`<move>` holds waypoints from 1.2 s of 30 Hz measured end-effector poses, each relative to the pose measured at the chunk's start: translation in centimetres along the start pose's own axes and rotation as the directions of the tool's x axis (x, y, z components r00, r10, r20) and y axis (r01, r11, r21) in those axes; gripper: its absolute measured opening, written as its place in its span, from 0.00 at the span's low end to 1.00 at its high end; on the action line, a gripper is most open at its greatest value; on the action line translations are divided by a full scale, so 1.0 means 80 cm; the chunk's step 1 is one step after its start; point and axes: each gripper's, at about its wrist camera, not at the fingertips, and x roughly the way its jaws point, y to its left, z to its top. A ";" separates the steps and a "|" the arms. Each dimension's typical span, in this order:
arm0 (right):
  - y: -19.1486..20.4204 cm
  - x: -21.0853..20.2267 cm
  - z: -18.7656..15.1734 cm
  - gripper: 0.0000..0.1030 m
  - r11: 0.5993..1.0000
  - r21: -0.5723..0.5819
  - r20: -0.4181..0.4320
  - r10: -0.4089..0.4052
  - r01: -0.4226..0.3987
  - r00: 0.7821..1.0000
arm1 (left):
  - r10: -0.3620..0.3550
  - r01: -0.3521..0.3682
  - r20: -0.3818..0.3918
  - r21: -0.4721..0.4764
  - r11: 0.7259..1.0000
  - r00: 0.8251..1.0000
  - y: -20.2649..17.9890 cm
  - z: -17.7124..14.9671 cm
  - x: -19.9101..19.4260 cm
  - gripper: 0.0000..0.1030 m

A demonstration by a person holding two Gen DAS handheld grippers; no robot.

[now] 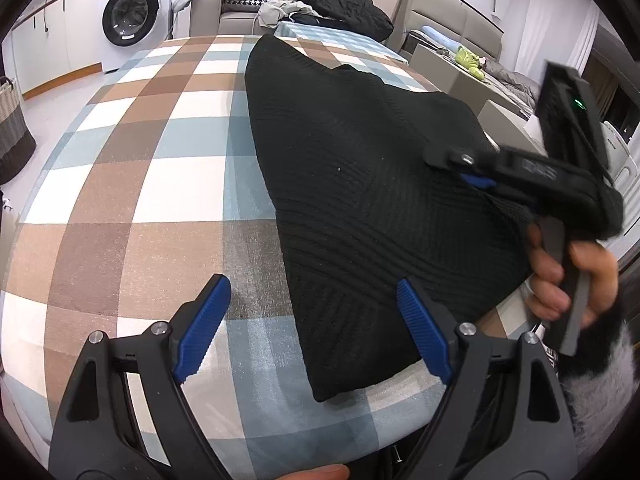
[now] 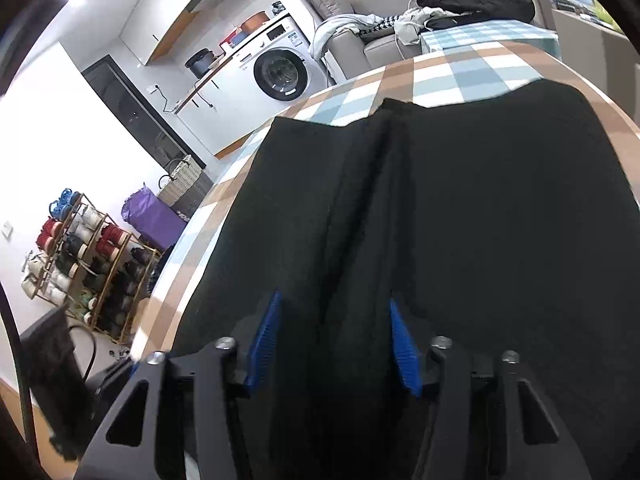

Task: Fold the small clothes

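A black knit garment (image 1: 360, 184) lies on the checked tablecloth (image 1: 140, 160), partly folded, its near corner by the table's front edge. My left gripper (image 1: 312, 328) is open and empty, just above the cloth at the garment's near left edge. My right gripper (image 1: 472, 172) comes in from the right in the left wrist view and presses on the garment's right side. In the right wrist view the right gripper (image 2: 332, 344) has its blue pads (image 2: 264, 344) apart, with a raised fold of the black garment (image 2: 480, 220) between them.
A washing machine (image 1: 132, 12) and cabinets stand at the back left. A sofa with a pile of dark clothes (image 1: 344, 4) is behind the table. A woven basket (image 1: 12, 128) stands on the floor at left. A shoe rack (image 2: 80, 260) is on the floor.
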 end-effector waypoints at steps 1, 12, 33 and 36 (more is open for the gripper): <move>0.001 0.006 0.003 0.34 1.000 -0.004 -0.007 -0.017 0.017 1.000 | 0.000 0.000 0.000 -0.003 1.000 1.000 0.001 0.000 0.000 0.81; 0.021 -0.066 0.011 0.10 0.991 -0.105 0.171 -0.060 0.078 0.983 | -0.011 0.011 0.013 -0.021 1.000 1.000 0.005 0.004 -0.007 0.82; -0.011 -0.105 -0.109 0.30 0.987 -0.095 0.046 -0.127 0.131 0.991 | 0.020 -0.020 -0.008 -0.032 0.999 1.000 -0.002 0.010 0.014 0.82; -0.008 -0.129 -0.109 0.39 0.990 -0.069 0.122 -0.118 0.127 0.986 | 0.017 -0.017 -0.008 -0.029 0.999 1.000 -0.005 0.011 0.015 0.82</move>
